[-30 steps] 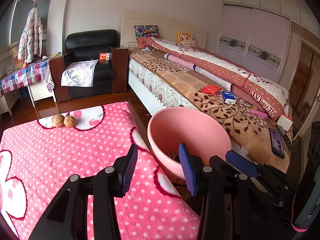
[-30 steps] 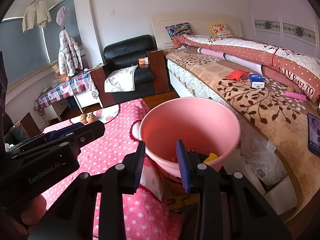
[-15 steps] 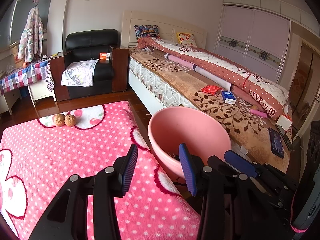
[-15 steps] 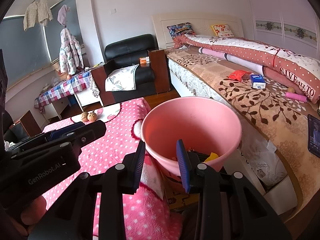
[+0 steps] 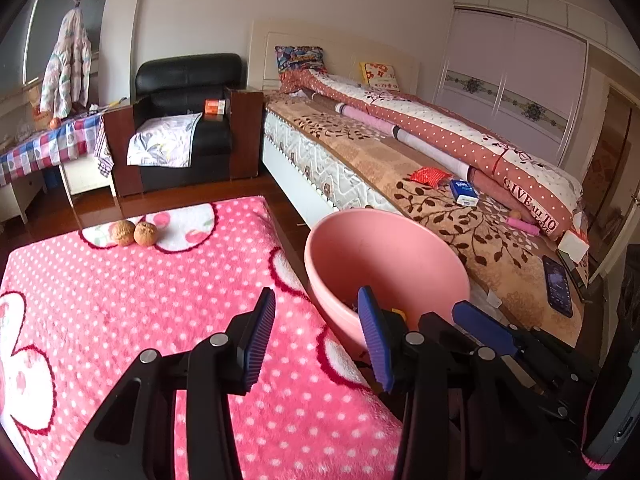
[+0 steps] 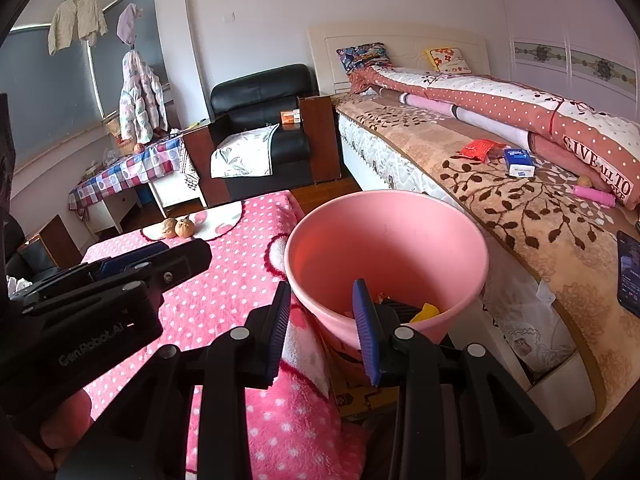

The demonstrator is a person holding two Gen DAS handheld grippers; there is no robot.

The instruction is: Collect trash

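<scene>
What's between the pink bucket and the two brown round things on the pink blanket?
Only bare blanket. In the left wrist view, the polka-dot blanket runs with nothing on it from the two brown round things to the pink bucket. The right wrist view agrees.

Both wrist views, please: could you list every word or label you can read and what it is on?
"GenRobot.AI": on the left gripper body, right wrist view.
"GIVE ALL TO": partly hidden, on the quilt.
Blue box: print too small.
Orange box on the armchair: too small.
Phone screen: unreadable.
</scene>
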